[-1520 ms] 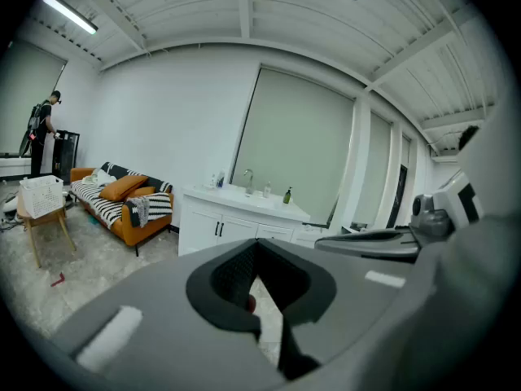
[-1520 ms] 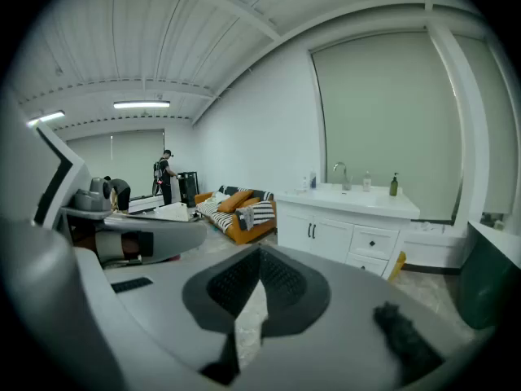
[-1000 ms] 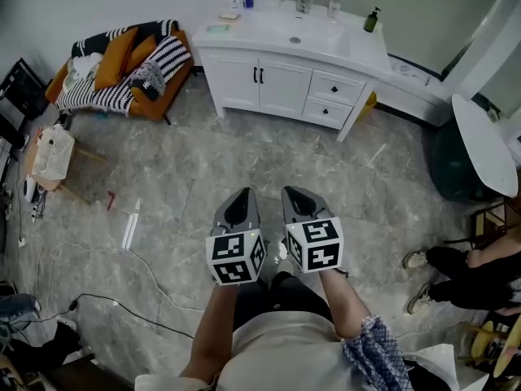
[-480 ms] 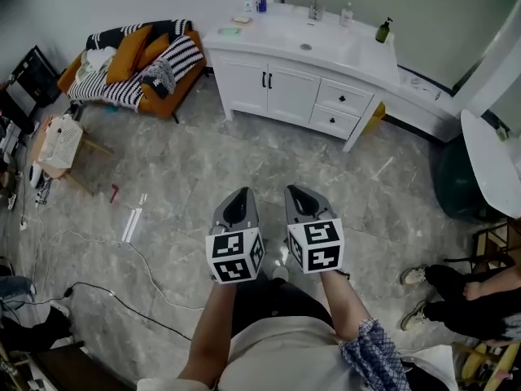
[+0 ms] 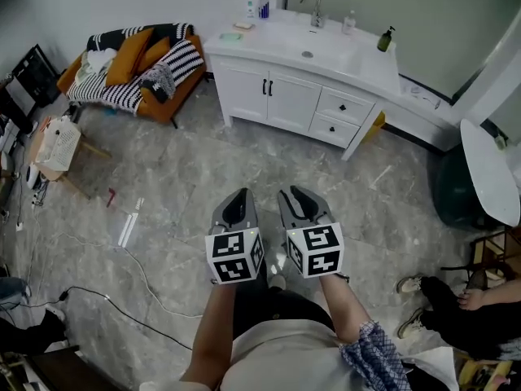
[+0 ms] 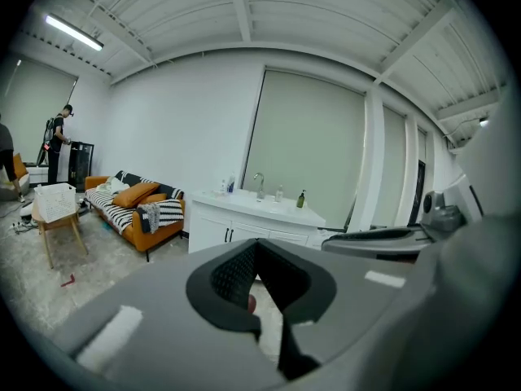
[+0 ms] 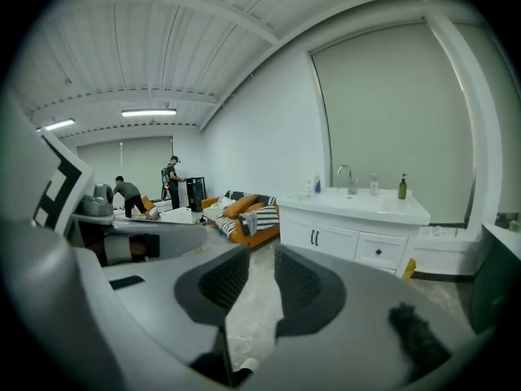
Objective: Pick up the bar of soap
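A white vanity (image 5: 286,98) with a sink and tap (image 5: 316,6) stands across the room. On its left end lies a small pale green bar (image 5: 231,36), likely the soap, too small to be sure. Both grippers hang side by side over the marble floor, far short of the vanity and pointing toward it. My left gripper (image 5: 240,195) (image 6: 256,247) is shut with nothing in it. The jaws of my right gripper (image 5: 298,195) (image 7: 262,255) have just been opening; they stand apart with only floor showing between them.
An orange sofa (image 5: 134,68) with striped throws sits left of the vanity. A small wooden stand with a white basket (image 5: 55,145) and cables (image 5: 106,300) are at the left. A seated person's legs (image 5: 444,296) and a white round table (image 5: 488,165) are at the right.
The right gripper's jaws have spread apart from shut. The vanity has slid a little lower in the head view. The left gripper stays shut.
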`<state>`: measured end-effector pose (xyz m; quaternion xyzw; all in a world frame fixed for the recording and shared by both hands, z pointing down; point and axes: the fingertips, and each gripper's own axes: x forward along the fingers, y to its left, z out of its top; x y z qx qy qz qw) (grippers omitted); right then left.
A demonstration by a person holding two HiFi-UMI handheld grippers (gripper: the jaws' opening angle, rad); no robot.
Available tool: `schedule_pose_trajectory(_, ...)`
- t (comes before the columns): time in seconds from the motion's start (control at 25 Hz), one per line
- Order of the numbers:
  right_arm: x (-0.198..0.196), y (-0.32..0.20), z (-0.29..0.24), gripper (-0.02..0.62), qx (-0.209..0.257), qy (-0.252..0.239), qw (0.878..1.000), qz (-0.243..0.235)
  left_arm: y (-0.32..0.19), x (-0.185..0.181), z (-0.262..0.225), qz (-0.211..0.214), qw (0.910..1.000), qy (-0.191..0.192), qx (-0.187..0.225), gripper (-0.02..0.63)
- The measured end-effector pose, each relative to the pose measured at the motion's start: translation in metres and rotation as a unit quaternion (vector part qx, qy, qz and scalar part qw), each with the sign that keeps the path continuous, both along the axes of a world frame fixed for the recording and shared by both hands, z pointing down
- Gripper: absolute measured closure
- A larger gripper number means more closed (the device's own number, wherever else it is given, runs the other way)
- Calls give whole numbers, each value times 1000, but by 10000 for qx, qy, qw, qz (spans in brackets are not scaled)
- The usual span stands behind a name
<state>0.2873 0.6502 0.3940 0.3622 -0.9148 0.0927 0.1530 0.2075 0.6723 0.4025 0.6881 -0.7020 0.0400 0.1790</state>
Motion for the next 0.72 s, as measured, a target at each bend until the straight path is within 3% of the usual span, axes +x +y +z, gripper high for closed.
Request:
schedule_pose_trajectory(0.36,-23,-58,-6,499,100,-118,9994,313,-54,-20,7,201,9998,40,-48,600)
schedule_pose_trajectory(0.72,-65,-119,-3,499,60,71,9997,209,-117,-59,3,176,9997,-136,-53,600)
